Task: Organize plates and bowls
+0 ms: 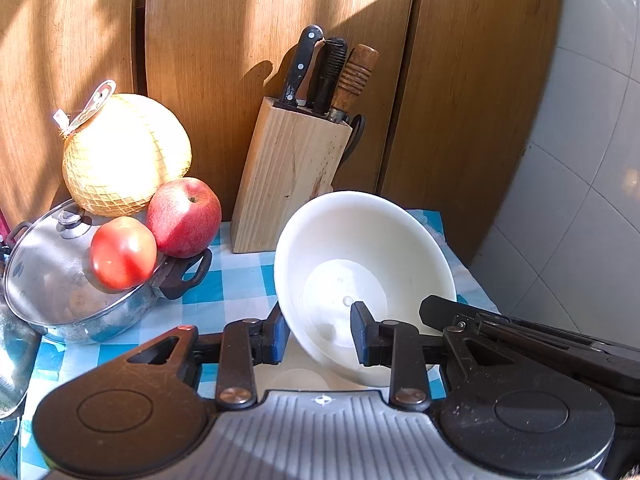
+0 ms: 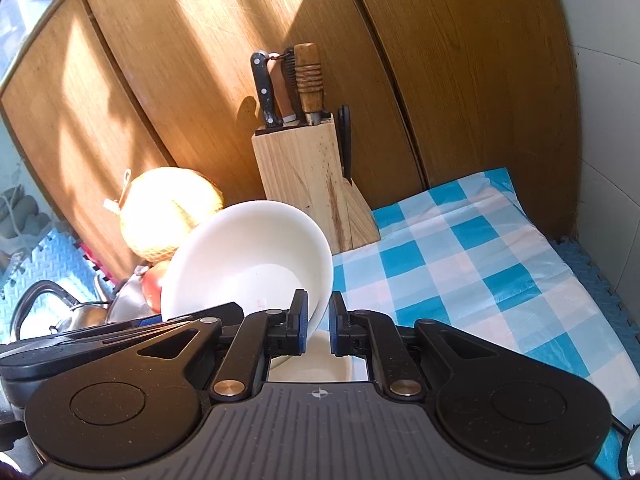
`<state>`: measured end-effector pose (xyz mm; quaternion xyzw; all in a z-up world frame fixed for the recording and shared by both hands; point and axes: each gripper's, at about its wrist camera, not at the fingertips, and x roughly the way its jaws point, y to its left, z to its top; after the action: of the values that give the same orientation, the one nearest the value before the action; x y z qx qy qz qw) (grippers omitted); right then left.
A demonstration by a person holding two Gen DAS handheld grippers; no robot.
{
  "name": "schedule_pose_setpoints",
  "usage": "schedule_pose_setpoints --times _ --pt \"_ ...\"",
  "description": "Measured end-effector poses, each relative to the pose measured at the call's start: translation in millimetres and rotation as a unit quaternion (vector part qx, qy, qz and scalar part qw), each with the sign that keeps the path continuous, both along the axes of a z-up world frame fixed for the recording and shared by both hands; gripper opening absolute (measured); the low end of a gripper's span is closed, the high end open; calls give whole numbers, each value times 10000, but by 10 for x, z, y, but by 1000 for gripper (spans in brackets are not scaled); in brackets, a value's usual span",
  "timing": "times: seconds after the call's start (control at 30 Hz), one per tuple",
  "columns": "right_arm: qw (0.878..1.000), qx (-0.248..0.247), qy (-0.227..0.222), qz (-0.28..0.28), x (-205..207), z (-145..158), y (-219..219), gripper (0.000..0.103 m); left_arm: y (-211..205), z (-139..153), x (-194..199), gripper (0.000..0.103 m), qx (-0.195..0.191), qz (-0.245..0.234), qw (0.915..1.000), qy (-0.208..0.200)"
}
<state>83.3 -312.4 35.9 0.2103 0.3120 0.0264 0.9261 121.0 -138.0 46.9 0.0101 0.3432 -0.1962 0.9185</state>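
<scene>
Between the right tool's [image 2: 318,326] fingers sits the near rim of the white bowl [image 2: 248,256]; the gap is narrow, the left pad [image 2: 301,326] touches the rim wall, the right pad stands just off it, so whether it is clamped I cannot tell. Bowl is tilted, mouth facing the cameras, low edge by the tools. Left tool [image 1: 320,328] is spread wide: left finger outside the bowl wall [image 1: 360,248], right finger inside over the bowl floor; neither pad clearly touches. In the left wrist view the right tool's black body [image 1: 540,340] shows at the bowl's right edge. Under the bowl, another pale round dish [image 2: 320,364] is partly visible between the fingers; its shape is unclear. Bench has a blue-and-white checked cloth [image 2: 460,264]. Behind the bowl: wooden knife block [image 1: 288,176] with handles up. Left of it: lidded steel pot [image 1: 60,280] with a tomato [image 1: 122,254] and an apple [image 1: 184,216] on the lid, netted pomelo [image 1: 124,156] behind. Wood panels [image 1: 240,40] at back.
</scene>
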Motion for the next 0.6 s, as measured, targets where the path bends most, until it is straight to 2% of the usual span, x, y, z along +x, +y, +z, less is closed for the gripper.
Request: schedule_pose_setpoints --times 0.6 --pt "9992 160 113 341 -368 -115 233 16 223 -64 -433 28 325 226 9992 -13"
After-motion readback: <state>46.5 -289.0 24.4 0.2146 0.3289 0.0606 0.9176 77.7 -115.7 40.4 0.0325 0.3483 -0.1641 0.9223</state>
